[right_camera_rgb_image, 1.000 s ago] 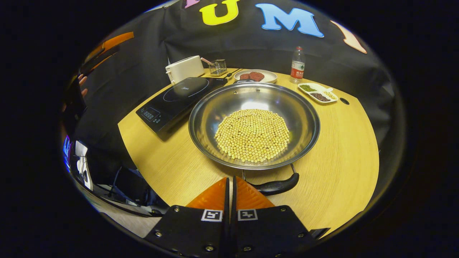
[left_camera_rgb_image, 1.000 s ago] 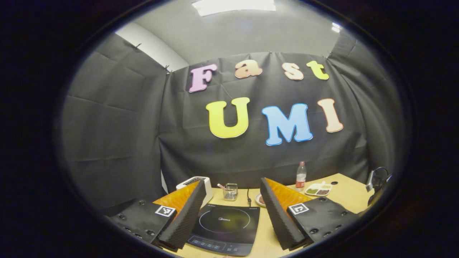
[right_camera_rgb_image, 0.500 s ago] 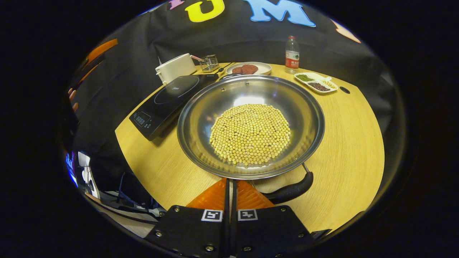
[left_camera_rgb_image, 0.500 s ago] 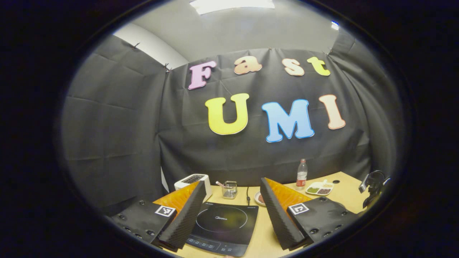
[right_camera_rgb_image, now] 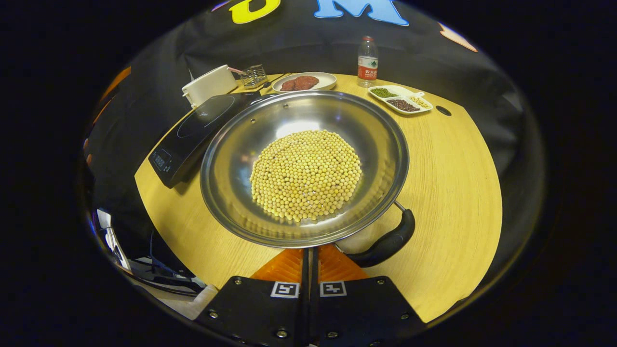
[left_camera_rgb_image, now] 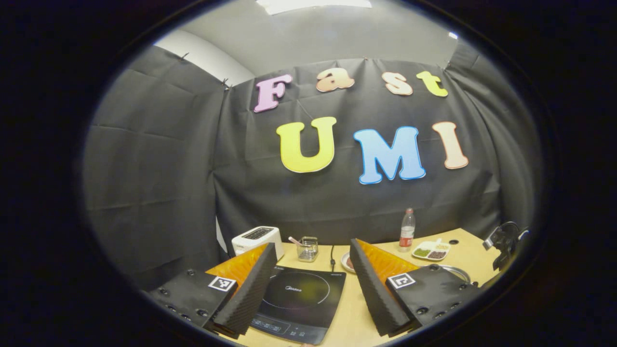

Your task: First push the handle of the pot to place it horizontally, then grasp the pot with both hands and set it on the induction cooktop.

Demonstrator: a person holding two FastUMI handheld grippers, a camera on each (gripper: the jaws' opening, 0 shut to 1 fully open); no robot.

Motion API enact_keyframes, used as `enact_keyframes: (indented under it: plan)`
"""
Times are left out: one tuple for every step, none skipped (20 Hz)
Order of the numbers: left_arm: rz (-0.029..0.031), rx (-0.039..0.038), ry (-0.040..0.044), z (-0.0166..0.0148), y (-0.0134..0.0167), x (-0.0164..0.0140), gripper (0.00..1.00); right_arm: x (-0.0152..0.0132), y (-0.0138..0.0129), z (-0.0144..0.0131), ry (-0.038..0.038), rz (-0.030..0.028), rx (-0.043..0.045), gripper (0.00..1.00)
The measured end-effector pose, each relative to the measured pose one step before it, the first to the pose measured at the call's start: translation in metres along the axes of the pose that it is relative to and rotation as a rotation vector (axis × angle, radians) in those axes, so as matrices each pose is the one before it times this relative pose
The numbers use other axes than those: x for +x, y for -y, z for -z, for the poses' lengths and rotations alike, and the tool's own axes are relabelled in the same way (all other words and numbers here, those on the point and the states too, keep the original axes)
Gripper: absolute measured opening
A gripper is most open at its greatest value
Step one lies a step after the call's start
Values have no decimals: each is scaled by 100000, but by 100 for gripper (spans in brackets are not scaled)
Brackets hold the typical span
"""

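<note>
Pot [right_camera_rgb_image: 304,168] of beans fills mid-frame, its handle [right_camera_rgb_image: 385,241] lower right beside the closed right gripper [right_camera_rgb_image: 309,258]. Left gripper [left_camera_rgb_image: 313,284] gapes wide over the cooktop [left_camera_rgb_image: 301,301].

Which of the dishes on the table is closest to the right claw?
The wide steel pot of yellow beans, its rim just ahead of the shut right claw. The round plate of red patties and the white divided tray sit far behind it.

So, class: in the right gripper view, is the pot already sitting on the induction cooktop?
No: the pot, filled with yellow beans, rests on the wooden table beside the induction cooktop.
</note>
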State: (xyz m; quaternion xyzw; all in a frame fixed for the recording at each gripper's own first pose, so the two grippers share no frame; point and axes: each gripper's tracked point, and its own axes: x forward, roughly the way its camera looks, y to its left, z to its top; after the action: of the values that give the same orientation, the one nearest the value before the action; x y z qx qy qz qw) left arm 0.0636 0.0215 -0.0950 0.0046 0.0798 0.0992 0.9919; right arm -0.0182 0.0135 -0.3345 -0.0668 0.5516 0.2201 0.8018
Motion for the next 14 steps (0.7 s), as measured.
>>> enact_keyframes:
  plan:
    - [-229,300,-84,-71,78,80,94,25,488,-16,-331,781,-793,2]
    - [-281,212,-57,178,140,-14,94,46,575,-187,-241,808,-1061,1]
    - [-331,76,-170,95,109,83,94,34,488,-106,-254,792,-984,1]
    - [-370,-86,-199,175,147,-51,94,159,494,-281,-141,741,-679,1]
    - [-347,-99,-371,144,168,91,94,29,505,-145,-4,674,-443,1]
    - [-464,-69,-335,120,147,-42,94,71,615,-391,163,849,-72,1]
    - [-495,41,-347,152,160,12,94,228,652,-272,406,927,138,1]
    - [-478,-13,-417,228,116,75,94,89,570,-454,622,901,585,1]
    - [-436,-45,-364,145,204,36,94,51,482,-167,697,941,466,1]
    - [-551,47,-292,289,171,43,94,85,506,-423,767,503,610,2]
    - [-650,202,-315,-2,177,85,94,157,374,-190,519,393,391,1]
    - [-516,105,-136,122,219,26,94,125,556,-445,770,629,342,1]
    - [-582,94,-38,-8,169,64,99,266,448,-292,1040,743,413,1]
    - [-541,219,-82,19,160,-74,99,91,612,-502,1052,846,756,1]
